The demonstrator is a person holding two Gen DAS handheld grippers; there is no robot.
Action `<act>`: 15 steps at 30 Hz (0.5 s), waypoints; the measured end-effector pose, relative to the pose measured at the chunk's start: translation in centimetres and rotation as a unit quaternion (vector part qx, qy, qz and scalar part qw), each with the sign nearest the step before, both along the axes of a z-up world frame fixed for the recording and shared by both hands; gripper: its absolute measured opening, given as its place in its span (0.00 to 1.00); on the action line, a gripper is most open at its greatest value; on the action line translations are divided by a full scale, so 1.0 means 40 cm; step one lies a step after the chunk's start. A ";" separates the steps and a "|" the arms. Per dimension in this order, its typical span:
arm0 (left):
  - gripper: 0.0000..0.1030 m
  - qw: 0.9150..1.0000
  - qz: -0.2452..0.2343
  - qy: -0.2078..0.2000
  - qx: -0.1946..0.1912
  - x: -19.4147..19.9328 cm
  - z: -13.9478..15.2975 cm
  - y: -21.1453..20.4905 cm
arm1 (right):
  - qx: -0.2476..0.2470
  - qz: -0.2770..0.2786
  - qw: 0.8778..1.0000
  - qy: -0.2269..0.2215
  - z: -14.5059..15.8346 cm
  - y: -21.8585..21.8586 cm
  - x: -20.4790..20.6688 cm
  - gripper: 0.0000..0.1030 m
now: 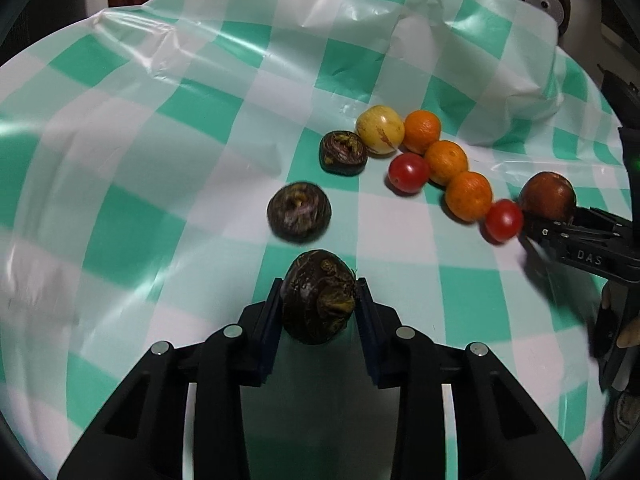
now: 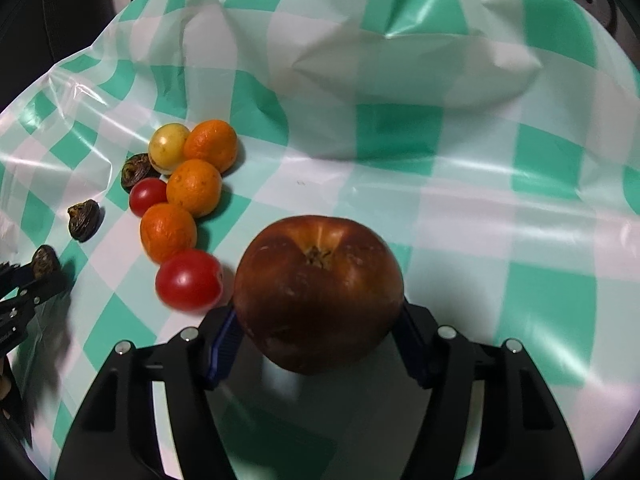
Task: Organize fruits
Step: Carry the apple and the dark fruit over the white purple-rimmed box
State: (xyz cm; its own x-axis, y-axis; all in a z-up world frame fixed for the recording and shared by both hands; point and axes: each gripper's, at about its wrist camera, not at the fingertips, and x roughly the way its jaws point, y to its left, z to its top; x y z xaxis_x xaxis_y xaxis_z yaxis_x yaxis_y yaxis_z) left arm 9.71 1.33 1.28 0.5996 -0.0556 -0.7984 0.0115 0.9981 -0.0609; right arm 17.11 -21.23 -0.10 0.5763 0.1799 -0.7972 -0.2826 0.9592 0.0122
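Observation:
In the left wrist view my left gripper [image 1: 319, 283] is shut on a dark brown wrinkled fruit [image 1: 318, 304], its blue pads pressed against both sides. Two more dark fruits [image 1: 299, 211] [image 1: 343, 153] lie ahead on the checked cloth [image 1: 140, 160]. Past them sit a yellow fruit [image 1: 380, 130], three oranges [image 1: 446, 162] in a line, and two red tomatoes [image 1: 409, 173] [image 1: 504, 220]. My right gripper [image 2: 317, 308] is shut on a dark red apple [image 2: 318, 280], stem side up, beside the near tomato [image 2: 189, 280]. The left gripper [image 2: 38, 276] shows at that view's left edge.
The green-and-white plastic cloth is creased and humped toward the back [image 2: 400, 40]. A dark round-faced device [image 1: 544, 2] stands past the cloth's far right corner. Bare cloth stretches to the left [image 1: 80, 240] of the fruit and to the right of the apple [image 2: 520, 220].

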 end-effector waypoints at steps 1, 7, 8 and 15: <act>0.32 1.000 0.003 -0.001 -0.002 -0.021 0.002 0.005 | 0.001 -0.003 1.000 0.003 0.000 -0.001 -0.019 0.64; 0.32 1.000 0.009 -0.008 -0.004 -0.134 0.009 0.027 | 0.015 -0.004 1.000 0.006 0.001 -0.007 -0.164 0.64; 0.32 1.000 0.010 -0.010 -0.005 -0.151 0.014 0.030 | 0.016 -0.001 1.000 0.003 0.003 -0.001 -0.201 0.64; 0.32 0.999 0.018 -0.030 -0.008 -0.347 0.048 0.079 | 0.043 0.024 0.999 0.000 0.017 0.058 -0.420 0.64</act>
State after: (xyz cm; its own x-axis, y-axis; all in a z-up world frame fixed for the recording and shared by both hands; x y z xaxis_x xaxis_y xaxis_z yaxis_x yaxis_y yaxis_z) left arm -4.16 4.47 3.22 0.6481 -0.0450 -0.7603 -0.0202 0.9969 -0.0762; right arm 0.32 -18.93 0.57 0.5647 0.2745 -0.7783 -0.3283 0.9399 0.0933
